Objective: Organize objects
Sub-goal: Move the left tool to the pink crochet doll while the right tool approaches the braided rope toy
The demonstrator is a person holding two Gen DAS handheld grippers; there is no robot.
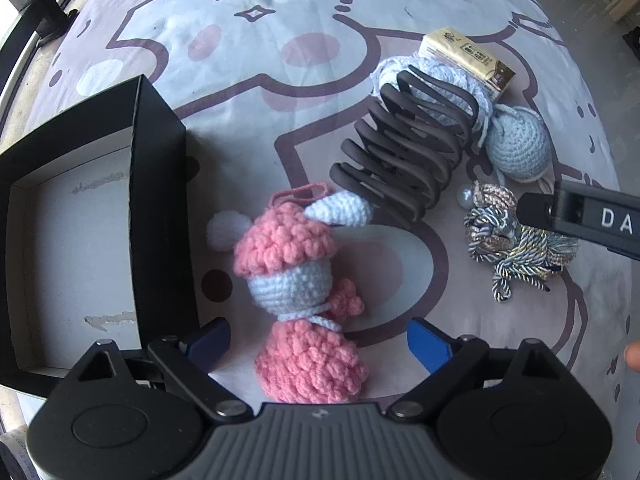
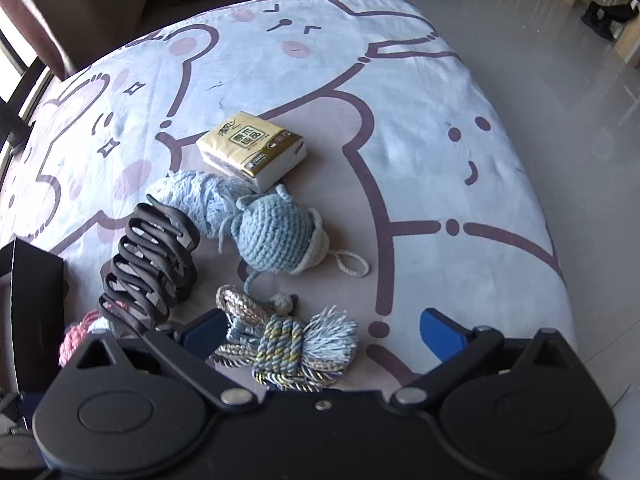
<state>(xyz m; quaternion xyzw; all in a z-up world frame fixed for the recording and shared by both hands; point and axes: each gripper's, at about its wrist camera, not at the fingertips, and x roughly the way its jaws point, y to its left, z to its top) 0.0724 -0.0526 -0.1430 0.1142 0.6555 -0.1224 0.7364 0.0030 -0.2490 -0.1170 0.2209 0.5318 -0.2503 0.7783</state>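
A pink and white crochet doll (image 1: 300, 276) lies on the printed blanket, its lower body between the blue fingers of my left gripper (image 1: 318, 340). The jaws stand open, and neither pad touches the doll. An open black box (image 1: 160, 200) sits just left of it. My right gripper (image 2: 324, 332) hangs open over a bundle of blue and gold tasselled cord (image 2: 296, 348), which lies between its fingers near the left one. Part of that gripper's body (image 1: 580, 216) shows in the left wrist view above the cord (image 1: 516, 248).
A dark hair claw (image 1: 404, 152) lies above the doll. Beyond it are a blue crochet ball (image 2: 276, 236), pale blue yarn (image 2: 200, 196), a tissue pack (image 2: 252, 148) and a small pearl bead (image 1: 466, 194). The blanket's edge (image 2: 532, 200) drops to the floor on the right.
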